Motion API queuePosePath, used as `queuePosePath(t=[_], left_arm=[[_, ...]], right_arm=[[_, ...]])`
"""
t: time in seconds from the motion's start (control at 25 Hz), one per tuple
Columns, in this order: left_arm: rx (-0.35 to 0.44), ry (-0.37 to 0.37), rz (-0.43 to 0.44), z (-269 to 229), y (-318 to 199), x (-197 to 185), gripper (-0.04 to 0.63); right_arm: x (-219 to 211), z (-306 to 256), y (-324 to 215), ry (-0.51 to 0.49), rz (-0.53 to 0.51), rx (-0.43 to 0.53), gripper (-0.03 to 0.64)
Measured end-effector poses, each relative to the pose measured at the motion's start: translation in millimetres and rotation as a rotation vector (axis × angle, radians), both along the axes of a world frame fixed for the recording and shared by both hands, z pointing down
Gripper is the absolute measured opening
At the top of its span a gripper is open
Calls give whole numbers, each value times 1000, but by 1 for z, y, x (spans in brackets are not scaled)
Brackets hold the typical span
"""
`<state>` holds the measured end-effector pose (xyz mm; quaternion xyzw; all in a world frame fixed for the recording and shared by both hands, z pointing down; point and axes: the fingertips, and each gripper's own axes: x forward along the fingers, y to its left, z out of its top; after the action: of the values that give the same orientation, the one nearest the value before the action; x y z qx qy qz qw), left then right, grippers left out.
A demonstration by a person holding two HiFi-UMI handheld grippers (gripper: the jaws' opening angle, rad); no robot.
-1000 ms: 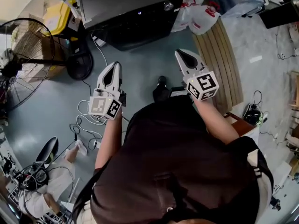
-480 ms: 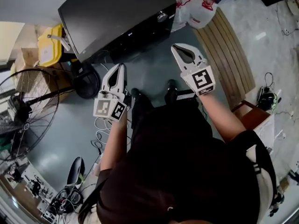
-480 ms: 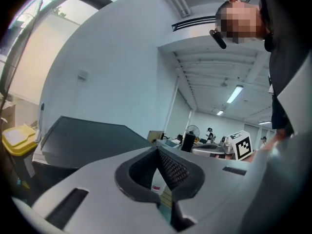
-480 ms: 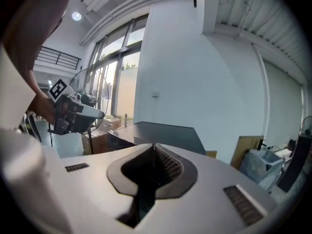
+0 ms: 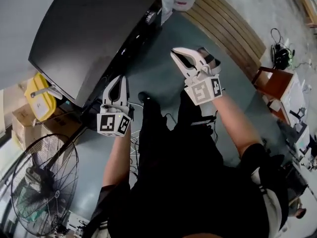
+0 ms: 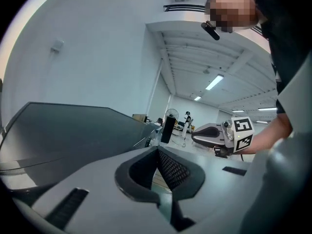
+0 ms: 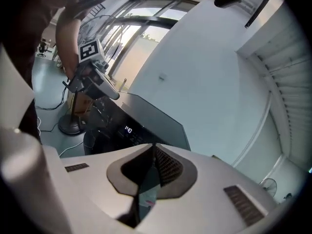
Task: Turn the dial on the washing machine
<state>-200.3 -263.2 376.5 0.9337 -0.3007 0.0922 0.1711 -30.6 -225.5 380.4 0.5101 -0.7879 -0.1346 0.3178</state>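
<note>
Clearly the washing machine (image 5: 89, 38) is the biggest thing in sight, a dark, flat-topped box that should not budge under a twist. Its control panel (image 7: 127, 130) runs along the front, with lit digits showing in the right gripper view. Both grippers hang in front of the machine, apart from it and touching nothing.

The left gripper (image 5: 118, 80) is close to the machine's front, toward the end away from the dial, with its jaws pressed together on nothing. The right gripper (image 5: 175, 52) is farther out from the machine's front but nearer the dial end, and it is likewise clenched and empty.

The dial (image 5: 150, 17) appears as a small silvery knob on the machine's front face, near one corner. It looks rigid and fixed on its shaft, so it should only rotate, probably in clicks. Its smooth round rim may slip. I judge the jaws must first open, then pinch the rim squarely on opposite sides and roll about the knob's axis.
</note>
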Motion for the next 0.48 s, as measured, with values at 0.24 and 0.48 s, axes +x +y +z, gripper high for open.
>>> queuePosePath(t=[0.24,0.48], left_arm=[[46,-9,42,25,1,35,15],[61,26,31,69,-7,69,15]], right_arm=[[15,45,-38,-10,-30,20,93],[30,86,-76,111,-140,80,166]])
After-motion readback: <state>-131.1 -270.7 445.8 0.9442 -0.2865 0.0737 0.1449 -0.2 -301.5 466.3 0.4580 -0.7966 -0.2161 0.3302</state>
